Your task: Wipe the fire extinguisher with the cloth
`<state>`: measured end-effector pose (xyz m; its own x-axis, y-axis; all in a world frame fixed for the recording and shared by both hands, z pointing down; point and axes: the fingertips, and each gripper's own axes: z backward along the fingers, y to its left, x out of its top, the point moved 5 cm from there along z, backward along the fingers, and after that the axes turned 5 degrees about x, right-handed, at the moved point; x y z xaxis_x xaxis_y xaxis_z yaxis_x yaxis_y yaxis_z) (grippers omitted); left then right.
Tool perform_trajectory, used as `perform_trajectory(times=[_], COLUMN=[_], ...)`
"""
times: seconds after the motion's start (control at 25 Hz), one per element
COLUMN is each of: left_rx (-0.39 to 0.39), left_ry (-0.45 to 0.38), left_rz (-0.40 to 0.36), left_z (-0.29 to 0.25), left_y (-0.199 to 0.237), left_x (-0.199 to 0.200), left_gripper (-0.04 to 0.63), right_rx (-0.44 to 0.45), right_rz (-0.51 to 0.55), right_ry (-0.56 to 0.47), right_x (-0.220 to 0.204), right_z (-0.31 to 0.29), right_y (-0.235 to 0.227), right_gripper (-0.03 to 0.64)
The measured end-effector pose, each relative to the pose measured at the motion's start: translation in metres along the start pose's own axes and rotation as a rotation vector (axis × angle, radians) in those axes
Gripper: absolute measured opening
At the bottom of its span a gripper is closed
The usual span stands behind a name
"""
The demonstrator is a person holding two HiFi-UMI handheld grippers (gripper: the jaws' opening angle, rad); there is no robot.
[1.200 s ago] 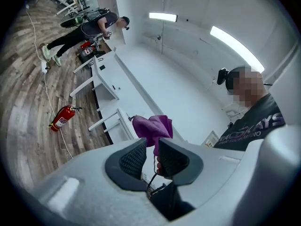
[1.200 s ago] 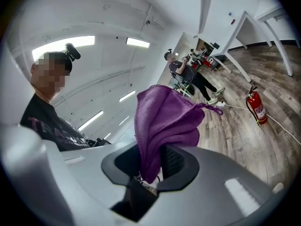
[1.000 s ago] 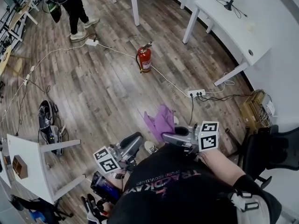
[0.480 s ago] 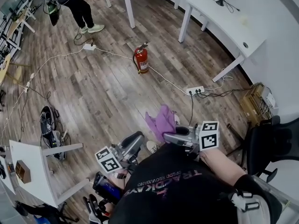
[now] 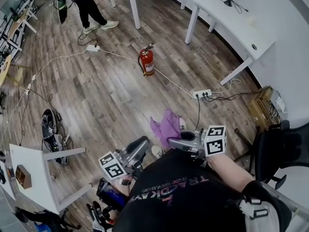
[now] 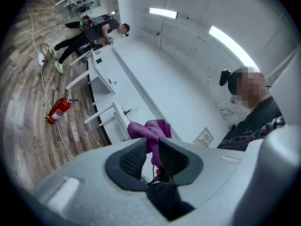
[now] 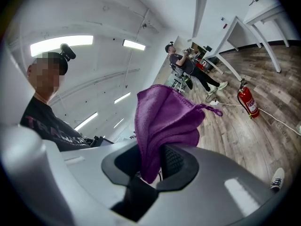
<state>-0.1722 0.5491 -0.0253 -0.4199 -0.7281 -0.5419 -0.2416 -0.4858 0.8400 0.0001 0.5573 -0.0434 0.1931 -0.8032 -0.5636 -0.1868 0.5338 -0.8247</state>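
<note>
A red fire extinguisher [image 5: 147, 62] stands upright on the wood floor, well ahead of both grippers; it also shows small in the left gripper view [image 6: 59, 110] and in the right gripper view [image 7: 248, 102]. My right gripper [image 5: 172, 141] is shut on a purple cloth [image 5: 165, 126]. The cloth [image 7: 164, 121] stands up out of the jaws and flops over them. My left gripper [image 5: 141, 144] is lower left of it, its jaws a narrow gap apart with nothing between them [image 6: 153, 147]. The purple cloth [image 6: 148, 131] shows beyond that gap.
A white cable [image 5: 111, 54] and a power strip [image 5: 202, 94] lie on the floor near the extinguisher. White tables [image 5: 241, 25] line the back and right; another [image 5: 29, 170] is at lower left. A black chair [image 5: 282, 151] is at my right. A person [image 5: 89, 4] stands far back.
The person at the back has stepped to the right. Both grippers sit almost where they were in the picture, and the cloth is still in the right one.
</note>
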Motion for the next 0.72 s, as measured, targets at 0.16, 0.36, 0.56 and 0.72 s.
perform_trajectory(times=[0.16, 0.36, 0.56, 0.72], left_rx=[0.006, 0.013, 0.017, 0.019], left_ry=[0.002, 0.008, -0.004, -0.005], left_rz=[-0.010, -0.024, -0.016, -0.017], left_z=[0.0017, 0.0021, 0.0065, 0.0077], left_y=[-0.0011, -0.0034, -0.0031, -0.0031], left_x=[0.0008, -0.0005, -0.0008, -0.0005], left_gripper=[0.080, 0.080, 0.080, 0.080], right_rx=[0.002, 0.009, 0.012, 0.014], right_rz=[-0.003, -0.005, -0.002, 0.000], right_ry=[0.000, 0.006, 0.009, 0.012], right_x=[0.0005, -0.0007, -0.0016, -0.0013], right_z=[-0.0011, -0.0021, -0.0035, -0.0044], right_y=[-0.0005, -0.0002, 0.0011, 0.0021], right_gripper=[0.084, 0.084, 0.084, 0.084])
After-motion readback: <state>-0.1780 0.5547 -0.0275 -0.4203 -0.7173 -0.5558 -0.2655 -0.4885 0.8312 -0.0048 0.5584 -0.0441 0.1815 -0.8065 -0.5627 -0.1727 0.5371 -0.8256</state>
